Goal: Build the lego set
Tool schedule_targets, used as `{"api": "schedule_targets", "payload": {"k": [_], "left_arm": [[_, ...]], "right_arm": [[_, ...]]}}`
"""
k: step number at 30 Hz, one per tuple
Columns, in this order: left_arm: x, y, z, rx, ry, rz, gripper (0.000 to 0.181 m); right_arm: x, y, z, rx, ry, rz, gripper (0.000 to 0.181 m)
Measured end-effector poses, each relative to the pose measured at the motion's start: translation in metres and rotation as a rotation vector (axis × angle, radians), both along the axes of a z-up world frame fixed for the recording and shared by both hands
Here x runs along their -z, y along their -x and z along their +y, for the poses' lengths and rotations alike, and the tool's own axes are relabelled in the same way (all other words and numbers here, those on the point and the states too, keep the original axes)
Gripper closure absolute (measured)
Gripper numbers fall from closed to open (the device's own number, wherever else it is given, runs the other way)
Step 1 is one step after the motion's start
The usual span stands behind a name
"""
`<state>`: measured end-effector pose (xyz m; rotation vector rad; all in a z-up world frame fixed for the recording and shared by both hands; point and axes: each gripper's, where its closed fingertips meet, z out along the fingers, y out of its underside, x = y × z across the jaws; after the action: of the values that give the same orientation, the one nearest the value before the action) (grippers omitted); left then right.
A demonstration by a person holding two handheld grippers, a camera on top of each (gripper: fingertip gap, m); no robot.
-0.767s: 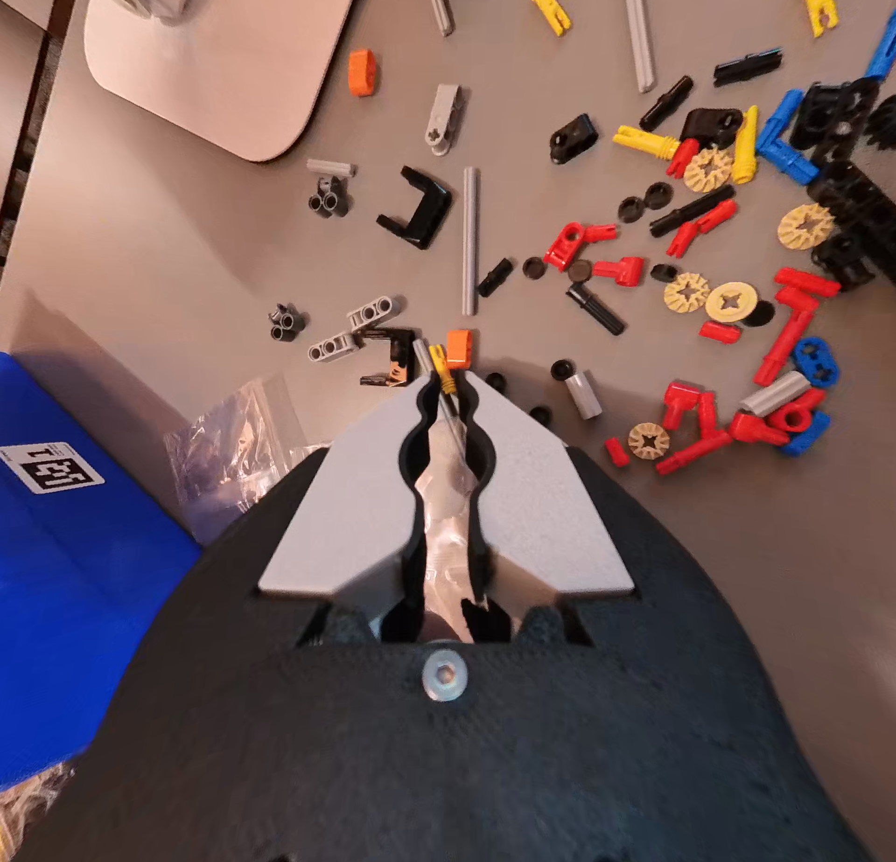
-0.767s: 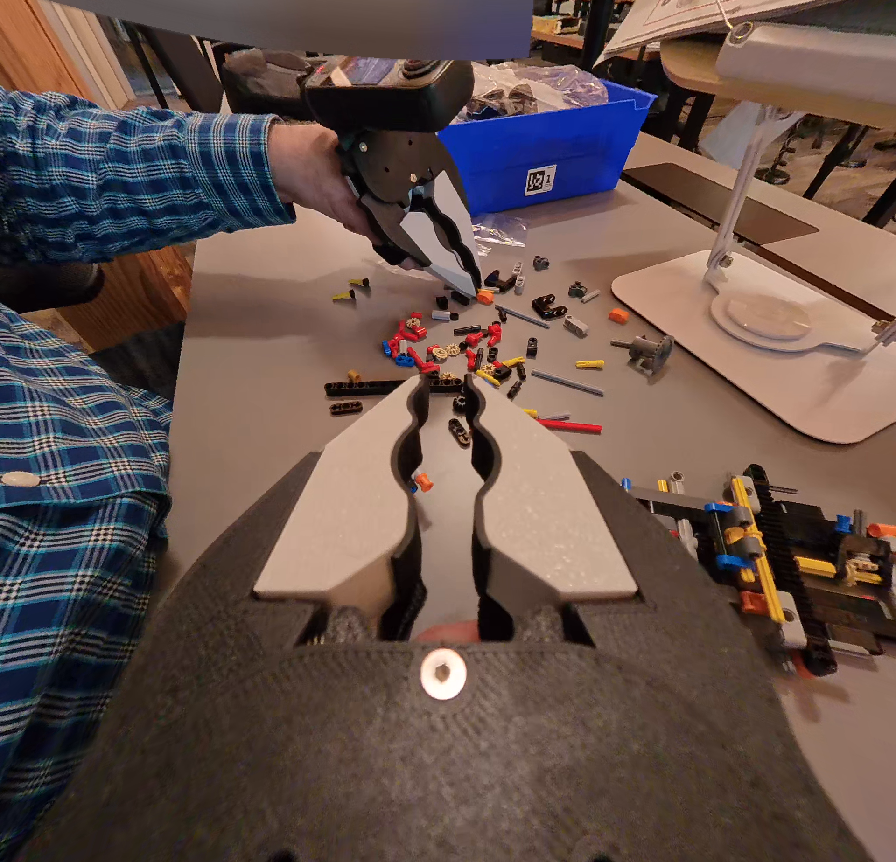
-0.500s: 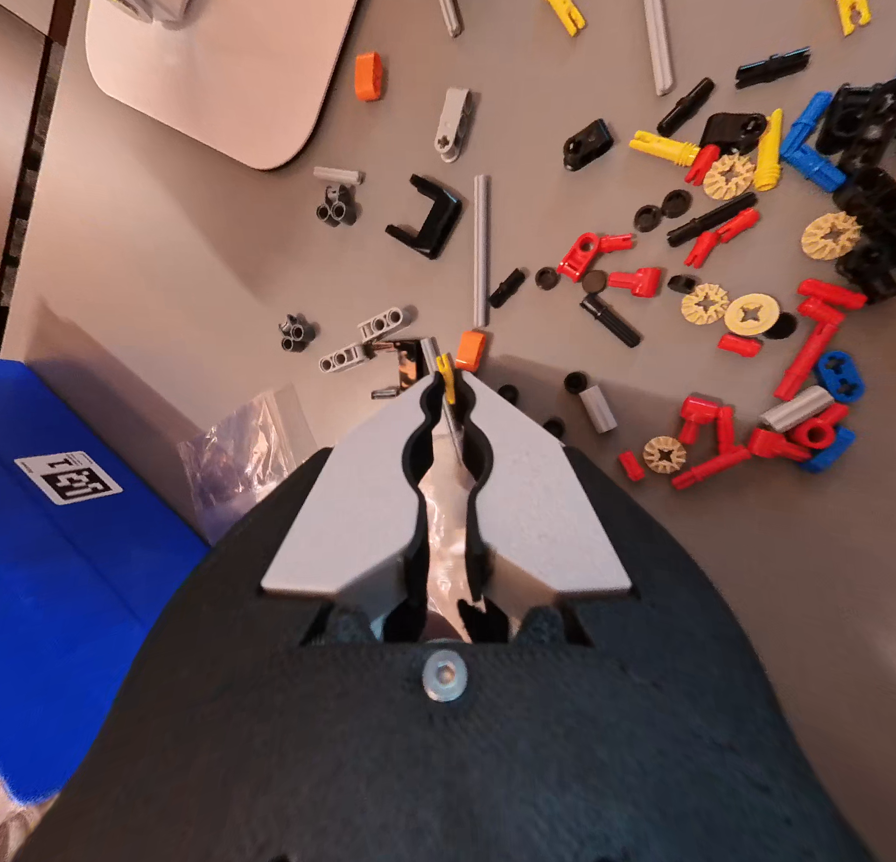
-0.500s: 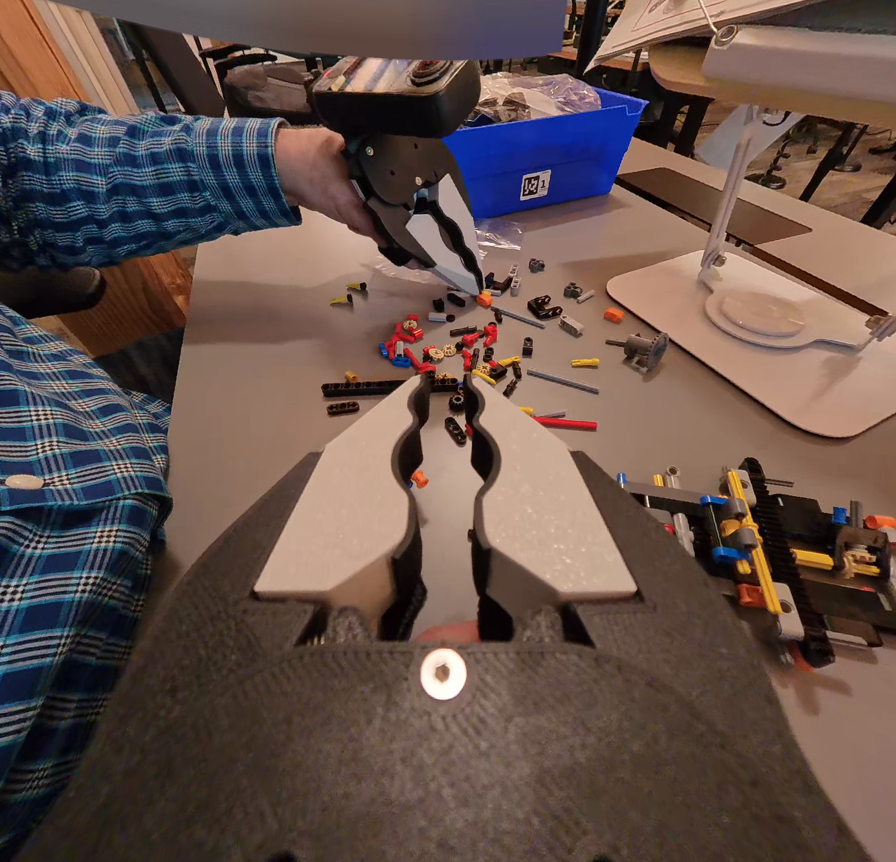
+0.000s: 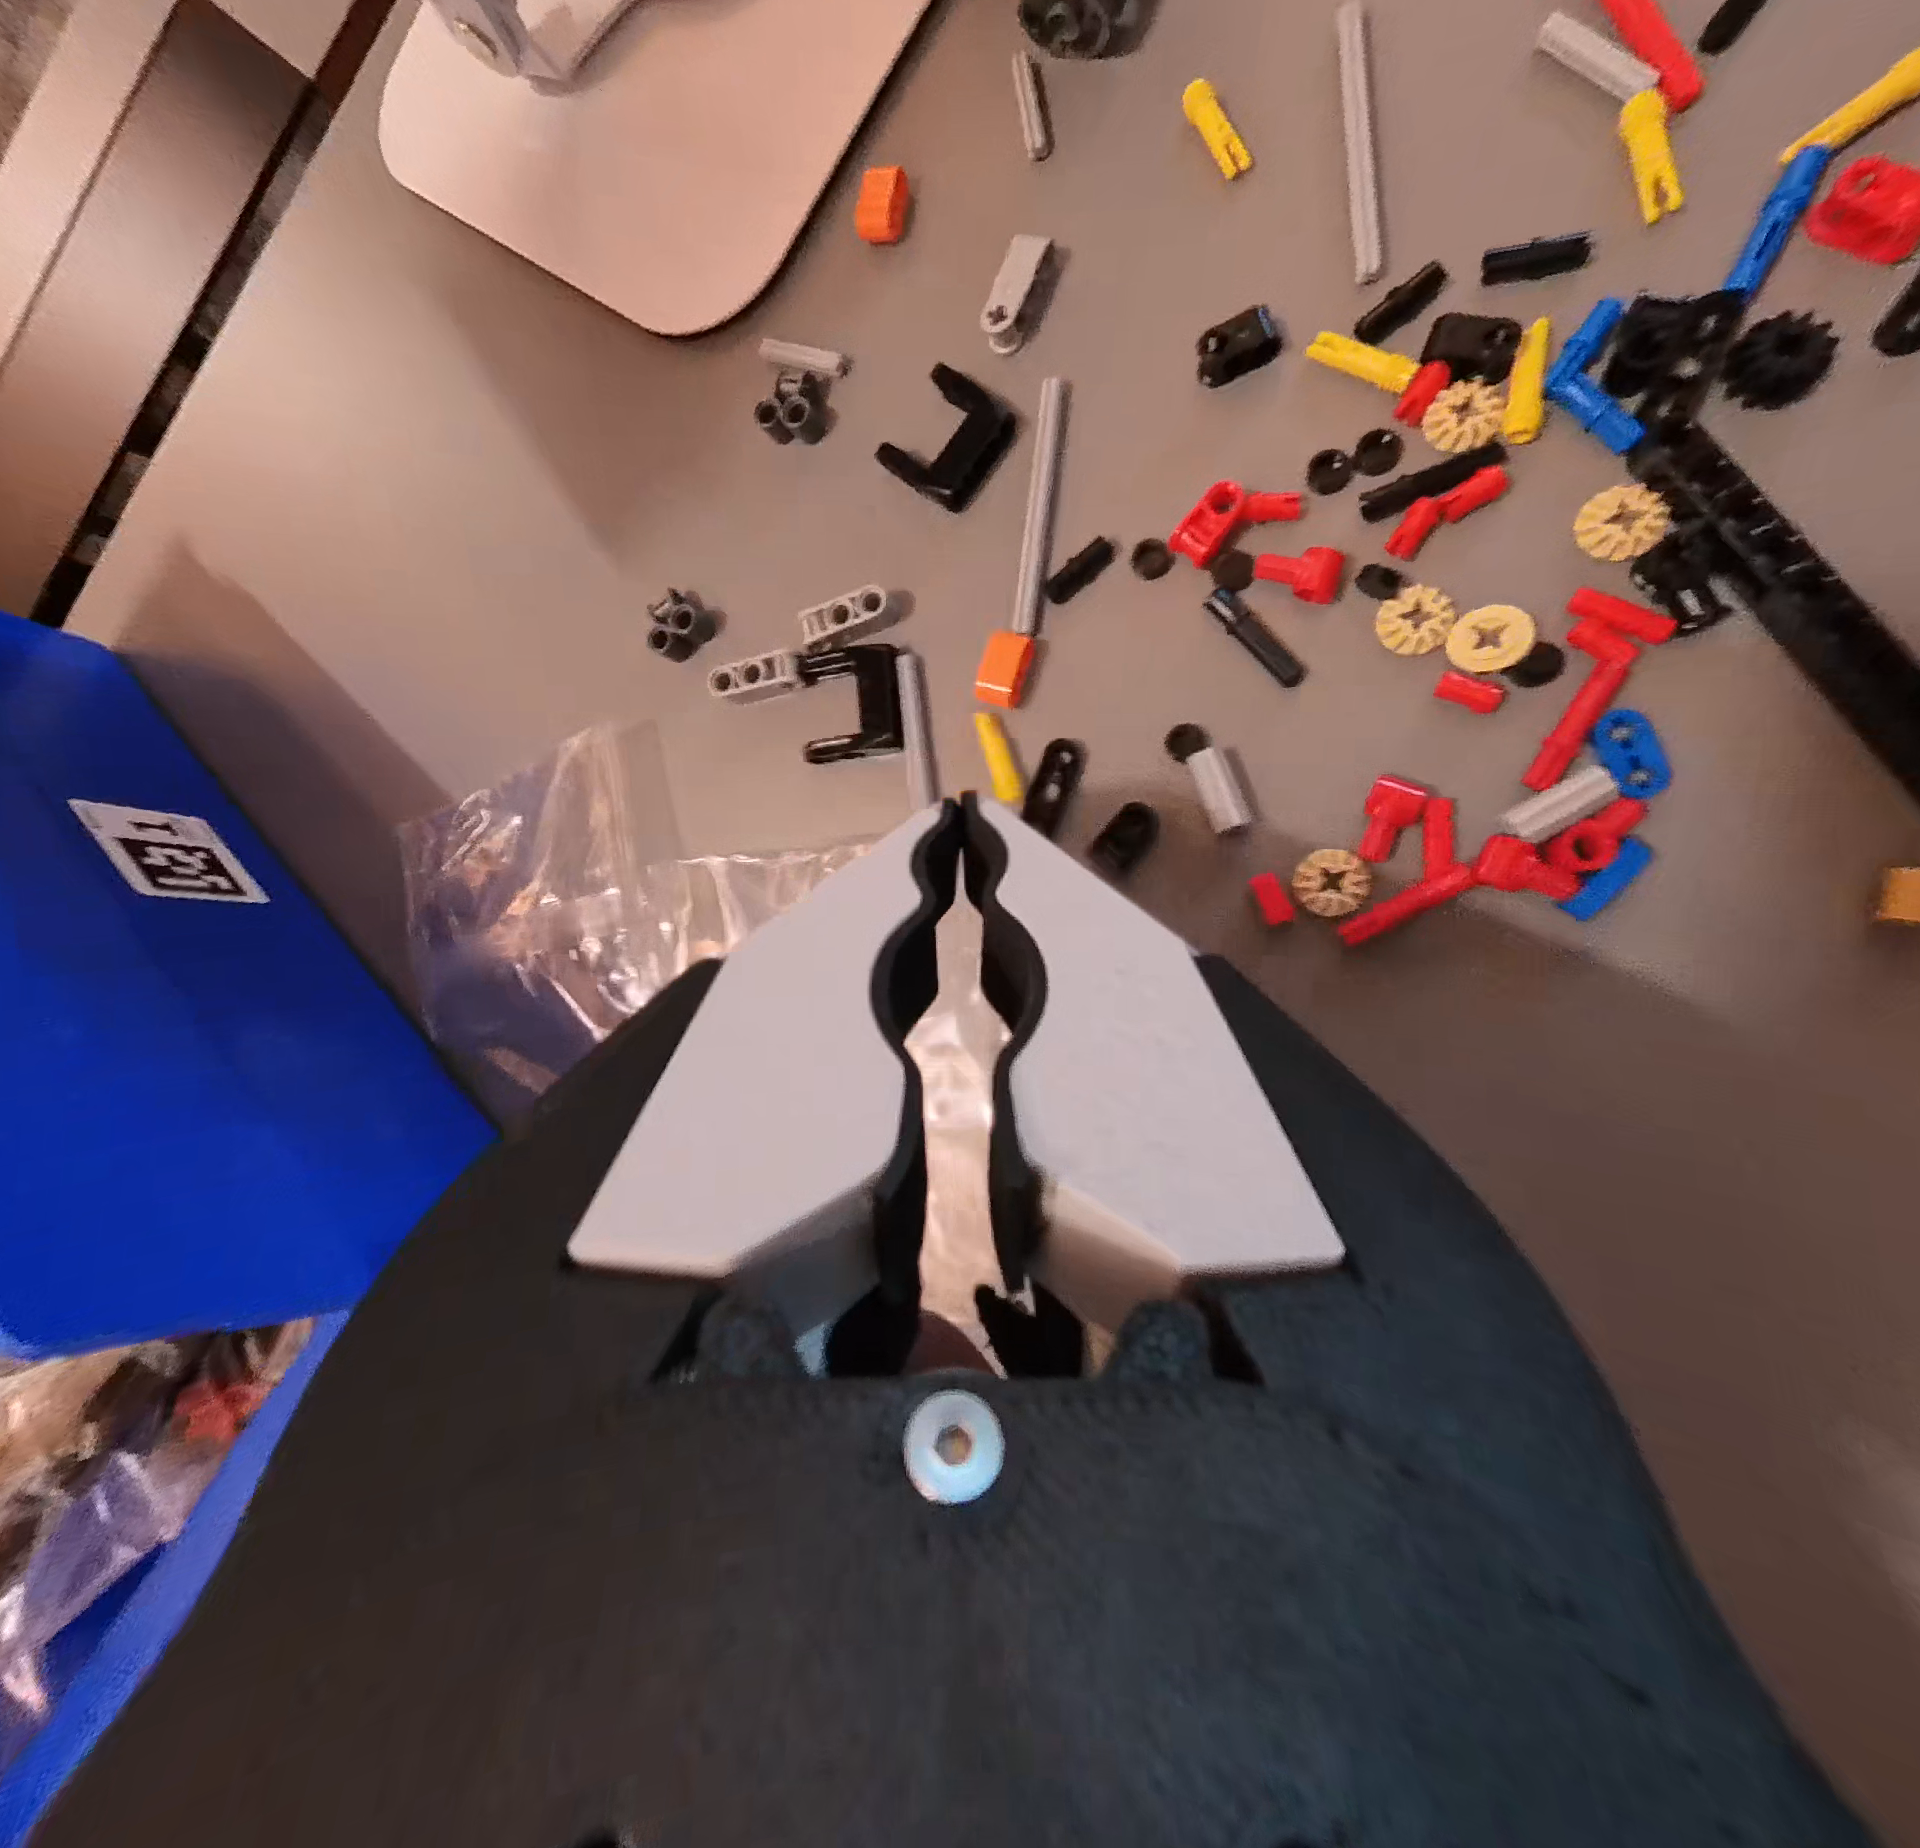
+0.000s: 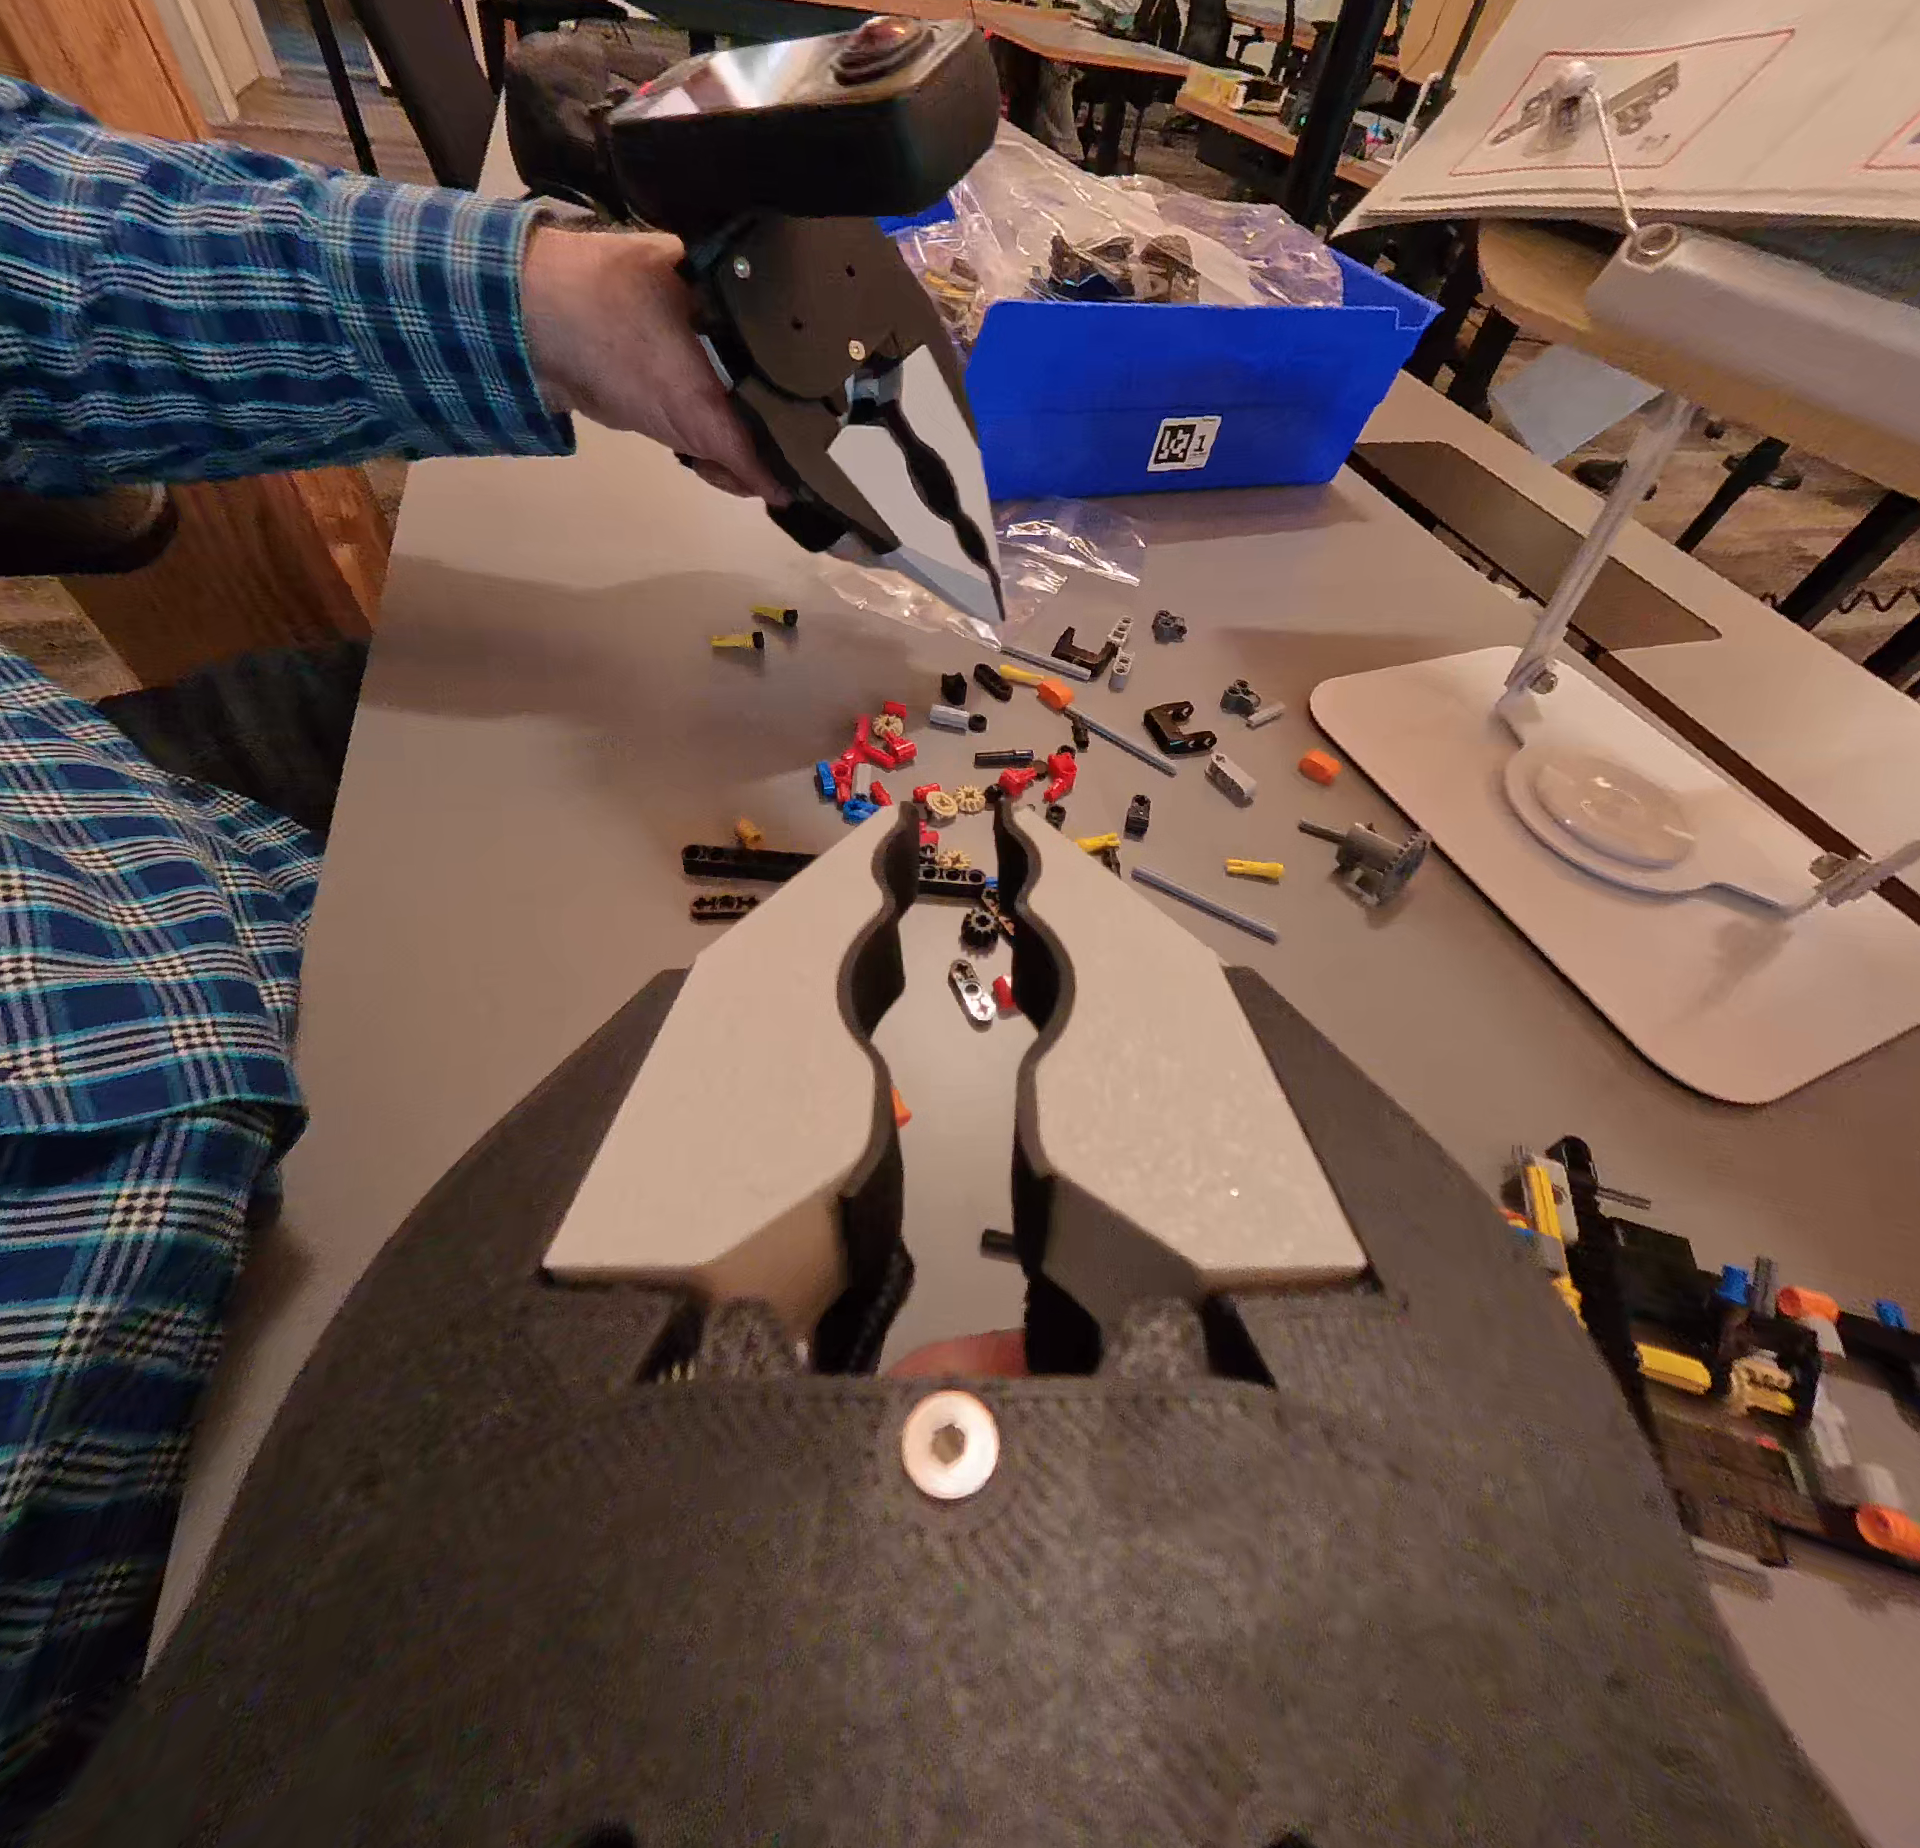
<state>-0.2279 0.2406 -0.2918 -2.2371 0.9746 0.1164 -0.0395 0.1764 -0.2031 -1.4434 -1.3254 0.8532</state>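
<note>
Loose Lego parts (image 5: 1455, 593) lie scattered on the grey table (image 5: 468, 510); they also show in the right wrist view (image 6: 966, 759). My left gripper (image 5: 957, 809) is shut with nothing seen between its tips, raised above a yellow pin (image 5: 997, 768) and a grey axle (image 5: 914, 728). An orange piece (image 5: 1004, 668) lies just beyond them. In the right wrist view the left gripper (image 6: 992, 603) hangs over the table's far side. My right gripper (image 6: 956, 827) is open and empty, above the near parts. The partly built model (image 6: 1704, 1320) lies at the right.
A blue bin (image 6: 1174, 396) holding plastic bags of parts stands at the far edge, with an empty clear bag (image 5: 582, 884) beside it. A white stand base (image 6: 1621, 863) takes up the right side, with an instruction sheet (image 6: 1662, 105) above it. A plaid sleeve (image 6: 260, 292) reaches in from the left. From my left tips it is roughly 4 cm to the orange piece (image 5: 1004, 668); from my right, 20 cm. The partly built model (image 6: 1704, 1320) lies around 25 cm away from my right fingertips.
My left gripper has lifted and drawn back from the table. The yellow pin and grey axle that were at its tips now lie on the table. The right gripper has barely moved.
</note>
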Motion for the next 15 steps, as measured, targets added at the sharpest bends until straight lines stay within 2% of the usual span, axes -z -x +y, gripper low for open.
{"api": "schedule_targets", "payload": {"k": [1, 3, 6, 10, 13, 15], "left_arm": [[0.001, 0.002, 0.002, 0.012, 0.012, 0.021, 0.181], [0.004, 0.0, 0.003, 0.076, 0.057, 0.051, 0.181], [-0.002, -0.012, 0.005, 0.312, 0.022, 0.129, 0.176], [-0.011, -0.015, 0.011, 0.596, -0.037, 0.298, 0.177], [-0.007, -0.007, 0.012, 0.79, -0.047, 0.484, 0.177], [-0.003, -0.009, 0.011, 0.89, -0.056, 0.546, 0.173]], "right_arm": [[0.0, 0.002, -0.001, -0.003, 0.001, 0.002, 0.17], [0.0, 0.003, -0.002, -0.005, -0.001, 0.0, 0.17], [0.0, 0.003, -0.002, -0.001, -0.007, -0.004, 0.169], [0.001, 0.0, -0.001, 0.0, -0.008, -0.011, 0.17], [0.002, -0.002, 0.001, 0.007, -0.015, -0.017, 0.169], [0.002, -0.003, 0.003, 0.016, -0.015, -0.018, 0.169]]}}
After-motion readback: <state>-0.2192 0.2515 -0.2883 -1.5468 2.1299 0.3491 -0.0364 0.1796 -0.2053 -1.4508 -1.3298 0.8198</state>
